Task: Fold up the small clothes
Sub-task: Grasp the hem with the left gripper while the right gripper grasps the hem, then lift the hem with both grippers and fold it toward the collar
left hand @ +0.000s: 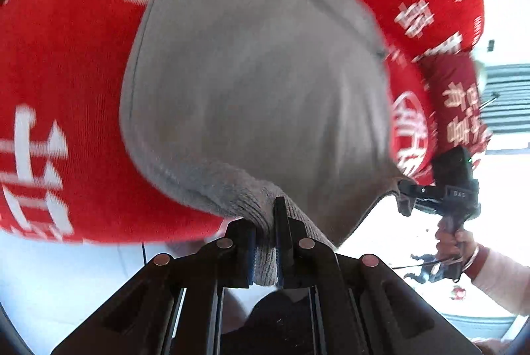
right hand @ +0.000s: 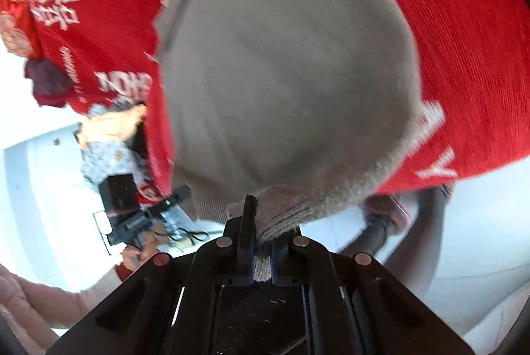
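Left hand-held gripper point(left hand: 265, 242) and right hand-held gripper point(right hand: 260, 242) both clenched on grey knit garment point(left hand: 251, 83), ribbed hem only; shallow bite, uneven pull could slip it free.

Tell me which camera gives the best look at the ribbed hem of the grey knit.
The left wrist view: there the ribbed hem is sharp, pinched in the left gripper. The right wrist view shows another stretch of hem, blurrier, clamped by the right gripper.

Bright daylight, blown-out white background, motion blur, dark fisheye-curved corners.
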Motion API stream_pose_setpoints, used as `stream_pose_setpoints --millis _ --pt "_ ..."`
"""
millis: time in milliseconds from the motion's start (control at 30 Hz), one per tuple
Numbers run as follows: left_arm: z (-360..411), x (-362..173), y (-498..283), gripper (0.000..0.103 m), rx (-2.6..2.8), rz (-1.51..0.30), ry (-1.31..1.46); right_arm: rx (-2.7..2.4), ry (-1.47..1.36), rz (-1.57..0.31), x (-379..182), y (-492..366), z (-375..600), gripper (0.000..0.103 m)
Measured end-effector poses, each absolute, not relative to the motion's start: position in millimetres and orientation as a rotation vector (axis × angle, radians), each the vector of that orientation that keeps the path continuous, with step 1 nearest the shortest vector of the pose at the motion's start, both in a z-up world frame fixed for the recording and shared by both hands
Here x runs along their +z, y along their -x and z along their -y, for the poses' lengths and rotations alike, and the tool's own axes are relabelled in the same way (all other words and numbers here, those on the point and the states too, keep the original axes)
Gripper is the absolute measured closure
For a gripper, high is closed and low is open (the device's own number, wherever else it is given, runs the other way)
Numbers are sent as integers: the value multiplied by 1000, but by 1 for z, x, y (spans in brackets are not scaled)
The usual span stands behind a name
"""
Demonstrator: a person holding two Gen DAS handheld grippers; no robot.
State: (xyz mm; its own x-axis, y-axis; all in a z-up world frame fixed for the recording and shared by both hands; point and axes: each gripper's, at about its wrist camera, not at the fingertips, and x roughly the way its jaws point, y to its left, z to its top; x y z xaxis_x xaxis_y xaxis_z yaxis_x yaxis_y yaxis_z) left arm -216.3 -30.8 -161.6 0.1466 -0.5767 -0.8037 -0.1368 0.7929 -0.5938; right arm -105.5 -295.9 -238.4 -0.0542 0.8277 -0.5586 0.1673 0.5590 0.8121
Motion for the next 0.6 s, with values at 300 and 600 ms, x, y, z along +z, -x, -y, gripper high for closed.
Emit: stream_pose_setpoints --millis 300,600 --pt "-1 -113 118 93 -319 -1214 681 766 -890 -1305 -152 2 292 96" --pt "-11 -118 -27 93 -186 -1106 607 754 -796 -1233 -135 -172 285 96"
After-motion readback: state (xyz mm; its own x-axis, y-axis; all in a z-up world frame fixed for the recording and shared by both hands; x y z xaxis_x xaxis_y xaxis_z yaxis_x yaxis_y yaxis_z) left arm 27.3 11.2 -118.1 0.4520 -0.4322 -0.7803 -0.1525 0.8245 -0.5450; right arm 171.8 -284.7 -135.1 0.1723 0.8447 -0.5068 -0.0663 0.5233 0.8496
